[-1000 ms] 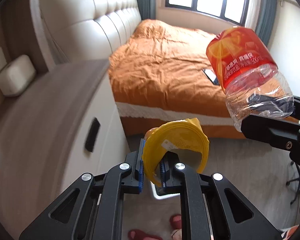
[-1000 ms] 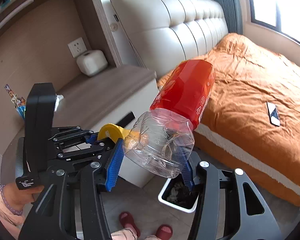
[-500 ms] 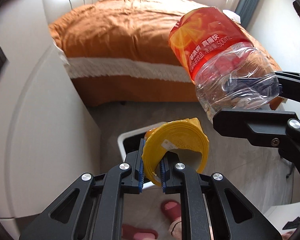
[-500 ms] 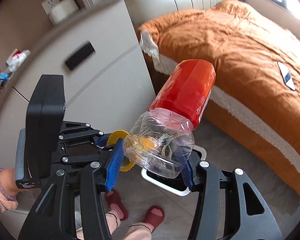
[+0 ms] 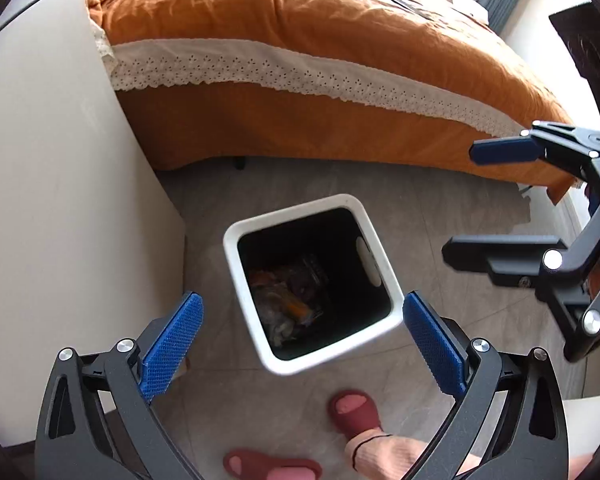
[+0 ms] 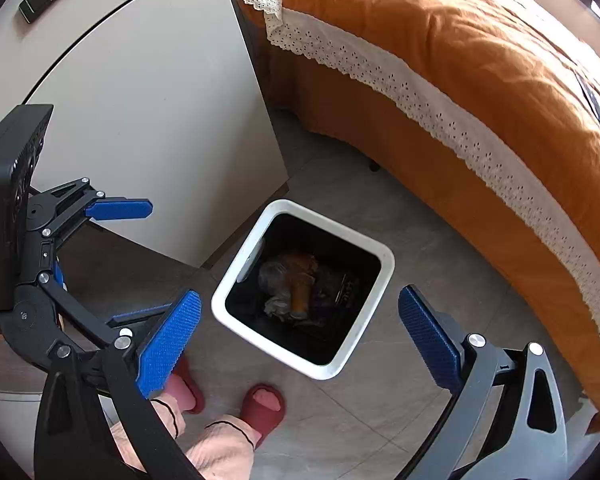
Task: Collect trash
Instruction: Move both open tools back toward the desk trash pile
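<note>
Looking down through both of my grippers, I see a white square trash bin (image 5: 382, 268) standing on the grey tiled floor (image 5: 440, 200). My left gripper (image 5: 300, 332) is spread wide open with nothing between its blue pads (image 5: 172, 332), and the bin's near rim sits framed between the two fingers. My right gripper (image 6: 298, 340) is also wide open and holds nothing; its blue pads (image 6: 168, 344) flank the near corner of the bin in the same way. In the left view, the right gripper shows at the far right edge, above the floor beside the bin, with its fingers apart. In the right view, the left gripper shows at the left edge, in front of the cabinet, likewise apart.

Inside the bin's dark interior lies the trash (image 6: 296, 292): crumpled clear plastic, an orange-yellow piece and some dark wrappers, all at the bottom. I cannot make out single items beyond that.

A pale cabinet (image 6: 140, 112) stands just beside the bin, its corner close to the bin's rim. A bed with an orange cover (image 5: 300, 28) and a white lace trim (image 5: 300, 76) runs along the far side of the floor, near the bin but apart from it. At the bottom of both views are my feet in dark red slippers (image 5: 354, 416), close to the bin's near side.
</note>
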`<state>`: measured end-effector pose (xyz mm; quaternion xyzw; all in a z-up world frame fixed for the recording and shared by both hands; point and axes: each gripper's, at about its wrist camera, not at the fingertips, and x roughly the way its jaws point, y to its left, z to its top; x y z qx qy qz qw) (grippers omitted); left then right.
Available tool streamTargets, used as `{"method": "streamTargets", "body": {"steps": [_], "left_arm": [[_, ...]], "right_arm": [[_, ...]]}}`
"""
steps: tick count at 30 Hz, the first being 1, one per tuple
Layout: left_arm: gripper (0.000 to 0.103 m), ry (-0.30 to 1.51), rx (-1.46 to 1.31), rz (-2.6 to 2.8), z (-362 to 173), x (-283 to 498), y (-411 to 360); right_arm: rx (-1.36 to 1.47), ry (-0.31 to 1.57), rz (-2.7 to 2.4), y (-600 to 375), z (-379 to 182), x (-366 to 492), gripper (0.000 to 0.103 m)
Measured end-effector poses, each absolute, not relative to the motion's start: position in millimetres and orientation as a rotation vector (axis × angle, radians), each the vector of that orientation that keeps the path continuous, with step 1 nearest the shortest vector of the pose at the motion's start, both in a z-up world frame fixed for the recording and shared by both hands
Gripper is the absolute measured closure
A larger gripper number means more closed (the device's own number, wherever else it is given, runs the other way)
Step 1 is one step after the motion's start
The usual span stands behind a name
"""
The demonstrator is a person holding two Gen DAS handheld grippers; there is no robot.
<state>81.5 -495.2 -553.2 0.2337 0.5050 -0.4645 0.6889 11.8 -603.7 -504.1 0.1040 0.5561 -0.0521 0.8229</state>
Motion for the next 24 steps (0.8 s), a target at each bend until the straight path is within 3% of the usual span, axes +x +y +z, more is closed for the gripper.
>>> {"method": "streamTargets", "body": {"steps": [12,24], "left_arm": [[0.005,1.066,0.434,-0.998,-456,92,-474],[0.005,0.855,0.305,-0.867,-265,89,-429]], "right_arm": [[0.211,1.091,-0.111,-590,-411,18,0.004],[0.183,0.803,-0.068,-566,-235,16,0.004]]}}
